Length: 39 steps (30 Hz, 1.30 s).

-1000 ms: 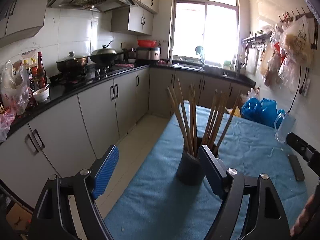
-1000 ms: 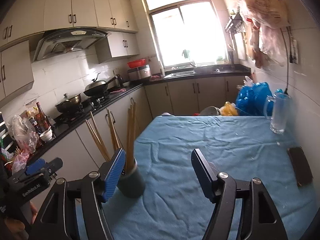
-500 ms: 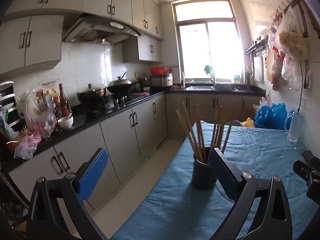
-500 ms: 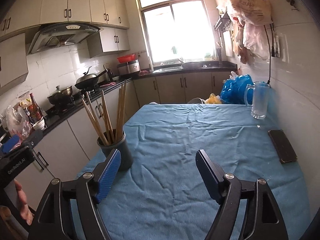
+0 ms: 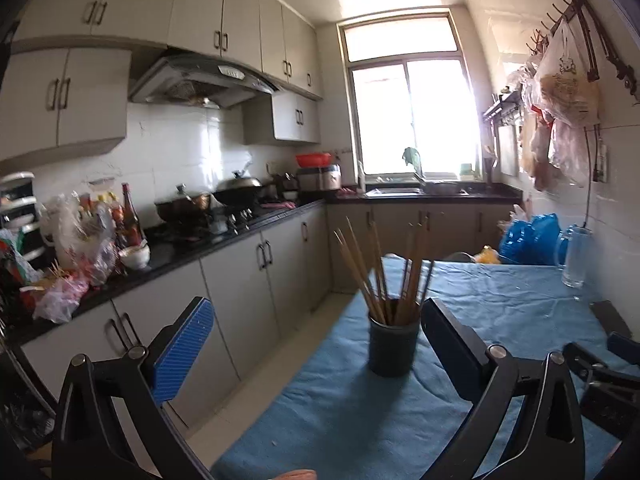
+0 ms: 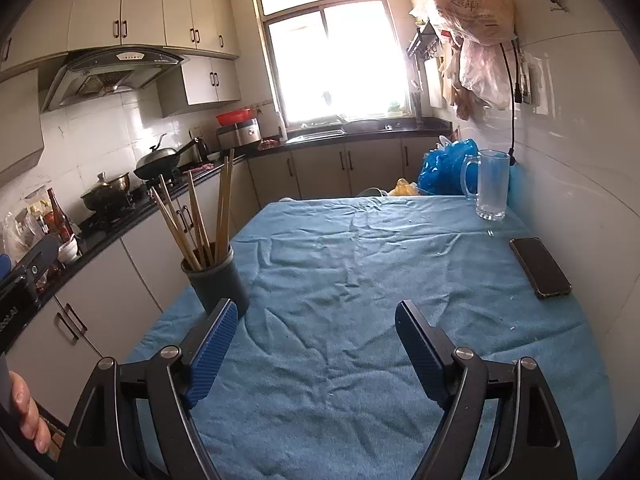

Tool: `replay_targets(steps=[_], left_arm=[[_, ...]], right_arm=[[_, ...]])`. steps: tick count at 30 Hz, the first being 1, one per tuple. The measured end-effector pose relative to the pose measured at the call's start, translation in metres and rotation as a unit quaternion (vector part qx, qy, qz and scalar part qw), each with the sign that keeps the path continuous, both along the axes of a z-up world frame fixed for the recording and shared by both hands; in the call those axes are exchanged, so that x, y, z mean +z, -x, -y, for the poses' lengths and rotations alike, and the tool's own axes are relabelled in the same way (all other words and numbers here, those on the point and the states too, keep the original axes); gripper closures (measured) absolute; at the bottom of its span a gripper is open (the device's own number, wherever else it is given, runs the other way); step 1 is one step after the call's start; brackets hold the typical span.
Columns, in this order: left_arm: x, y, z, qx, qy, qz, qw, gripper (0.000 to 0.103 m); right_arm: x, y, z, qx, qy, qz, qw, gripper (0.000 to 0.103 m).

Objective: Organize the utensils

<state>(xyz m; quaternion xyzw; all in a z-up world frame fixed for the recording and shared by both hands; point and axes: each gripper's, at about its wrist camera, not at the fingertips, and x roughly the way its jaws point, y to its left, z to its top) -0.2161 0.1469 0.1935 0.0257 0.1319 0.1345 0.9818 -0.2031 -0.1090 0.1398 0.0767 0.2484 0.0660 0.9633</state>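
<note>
From the left wrist view, the left hand-held gripper [image 5: 316,342] stands released with nothing between its pads, and the dark holder [image 5: 393,346] full of chopsticks [image 5: 376,268] sits on the blue cloth [image 5: 360,412] near the left edge of the surface [image 5: 520,304]; any sideways sweep of the right finger, which is just beside the holder, could likely tip it toward that edge and spill the sticks onto the floor. From the right wrist view, the right hand-held gripper [image 6: 316,346] has its jaws opening, empty, over bare cloth, with the holder just beyond its left pad; the chopsticks lean out at loose angles, so a careless reach could probably snag one. The phone [image 6: 540,266] by the right edge and the glass mug [image 6: 490,184] near the far right corner could be knocked by a wide swing
</note>
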Motion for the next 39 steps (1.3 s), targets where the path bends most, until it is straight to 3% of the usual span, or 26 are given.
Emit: replay_targets(steps=[8,14,39], left_arm=[[-0.014,-0.009,-0.009,-0.026,0.036,-0.056,0.9975,0.000],[-0.031,-0.021,-0.015,-0.032,0.052,-0.099,0.9932,0.000],[-0.060,-0.040,-0.030,-0.025,0.081,-0.144,0.9860,0.000]], right_arm=[[-0.002,0.010,-0.017,-0.007,0.039,0.023,0.999,0.014],[-0.008,0.006,-0.030,0.000,0.053,0.016,0.998,0.014],[-0.021,-0.009,-0.054,0.003,0.078,-0.002,0.997,0.013]])
